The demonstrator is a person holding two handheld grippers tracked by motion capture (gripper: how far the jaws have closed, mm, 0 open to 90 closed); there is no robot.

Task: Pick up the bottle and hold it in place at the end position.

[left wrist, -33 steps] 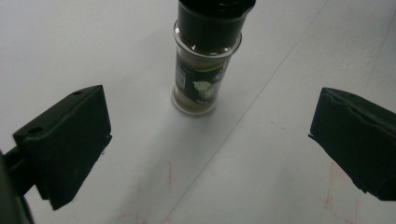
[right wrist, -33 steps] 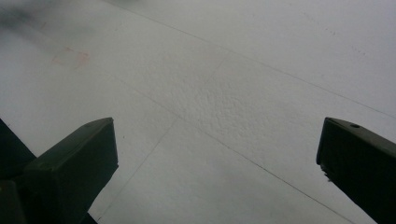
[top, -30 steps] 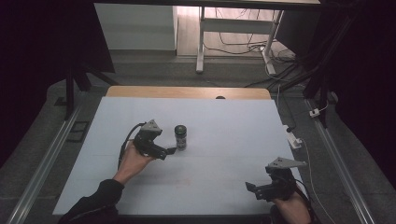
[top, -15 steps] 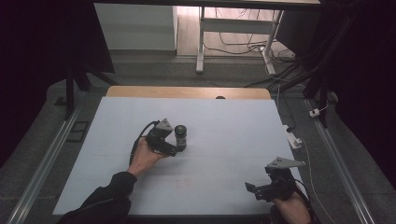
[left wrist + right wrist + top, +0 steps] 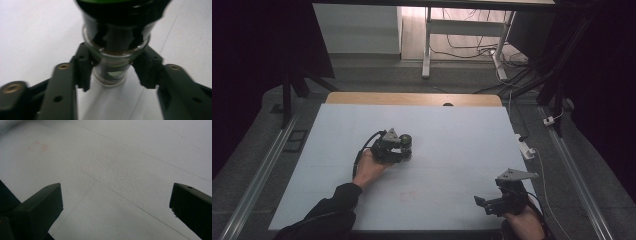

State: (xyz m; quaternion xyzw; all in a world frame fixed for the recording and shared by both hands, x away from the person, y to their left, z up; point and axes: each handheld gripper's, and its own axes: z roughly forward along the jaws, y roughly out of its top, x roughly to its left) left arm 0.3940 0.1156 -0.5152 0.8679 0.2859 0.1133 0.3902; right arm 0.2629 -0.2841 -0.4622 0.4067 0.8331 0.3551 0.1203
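My left gripper pinches the small glass jar just below its dark green-topped lid, mid-table. My right gripper waits spread wide near the front edge. The glass looks hard, slick and breakable, so I'd grip low and gently.

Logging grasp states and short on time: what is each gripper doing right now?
Left gripper: jaws on both sides of the jar, touching it; appears shut on it.
Right gripper: open, jaws wide apart above the table, holding nothing.
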